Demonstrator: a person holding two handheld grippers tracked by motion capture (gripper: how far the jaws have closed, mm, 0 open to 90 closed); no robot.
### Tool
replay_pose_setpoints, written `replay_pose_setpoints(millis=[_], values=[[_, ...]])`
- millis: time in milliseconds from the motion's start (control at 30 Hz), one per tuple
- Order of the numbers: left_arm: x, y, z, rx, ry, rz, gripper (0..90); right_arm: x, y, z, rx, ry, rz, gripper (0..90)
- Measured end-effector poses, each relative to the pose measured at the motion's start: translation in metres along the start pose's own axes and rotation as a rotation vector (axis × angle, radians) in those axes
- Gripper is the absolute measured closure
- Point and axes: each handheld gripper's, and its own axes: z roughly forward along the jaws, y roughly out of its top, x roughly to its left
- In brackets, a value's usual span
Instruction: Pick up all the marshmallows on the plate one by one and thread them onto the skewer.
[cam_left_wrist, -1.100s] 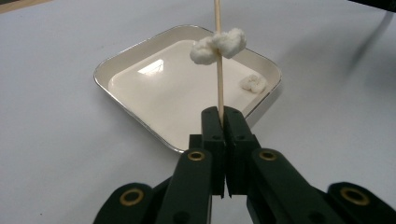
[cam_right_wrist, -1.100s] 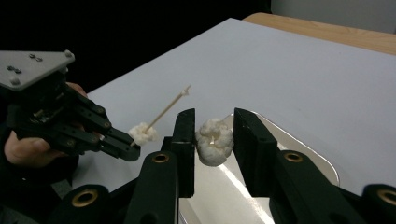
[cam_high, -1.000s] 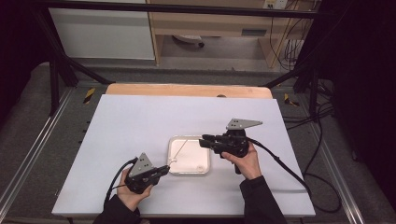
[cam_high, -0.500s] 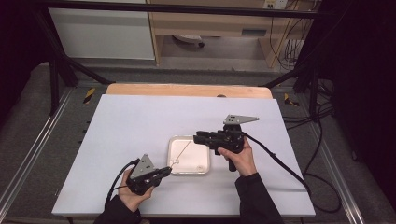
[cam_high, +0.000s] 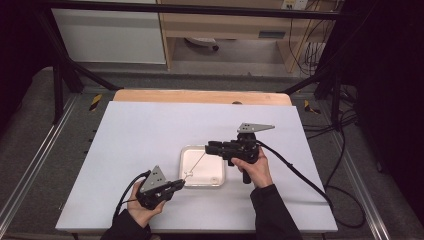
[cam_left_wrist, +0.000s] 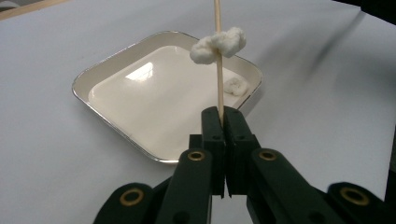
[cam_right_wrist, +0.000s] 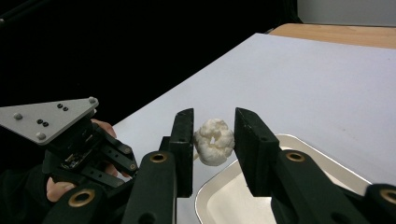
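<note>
The white counter (cam_high: 150, 150) carries a shallow white tray with a metal rim (cam_high: 185, 152), set near its middle toward the person's side. One small white puff (cam_left_wrist: 235, 86) lies in the tray's far corner as seen from the left gripper view.

The right gripper (cam_high: 212, 148) has come in a little from the right over the last second and now hangs above the tray's upper right edge. Its fingers (cam_right_wrist: 184, 140) stand partly open, one on each side of a white marshmallow-like piece (cam_right_wrist: 214, 141) without visibly pressing it; whether a pad touches it I cannot tell.

The left gripper (cam_high: 181, 184) sits at the tray's near left corner and has kept its place. Its fingers (cam_left_wrist: 212, 128) are fully closed on the lower end of a thin wooden skewer (cam_left_wrist: 218, 70), which slants up over the tray toward the right gripper.

The soft white piece is threaded on that skewer, partway up the stick and above the tray. With the right gripper now framing it, the next move is probably to close on it and slide it along the stick.
</note>
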Motion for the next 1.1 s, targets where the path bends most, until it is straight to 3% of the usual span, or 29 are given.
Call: replay_pose_setpoints(millis=[467, 1100], values=[[-0.001, 0.0, 0.001, 0.0, -0.006, 0.004, 88.3, 0.002, -0.012, 0.011, 0.05, 0.043, 0.018, 72.1], [-0.002, -0.002, 0.003, 0.016, -0.006, 0.013, 88.4, 0.012, -0.023, 0.017, 0.026, 0.074, -0.019, 79.0]])
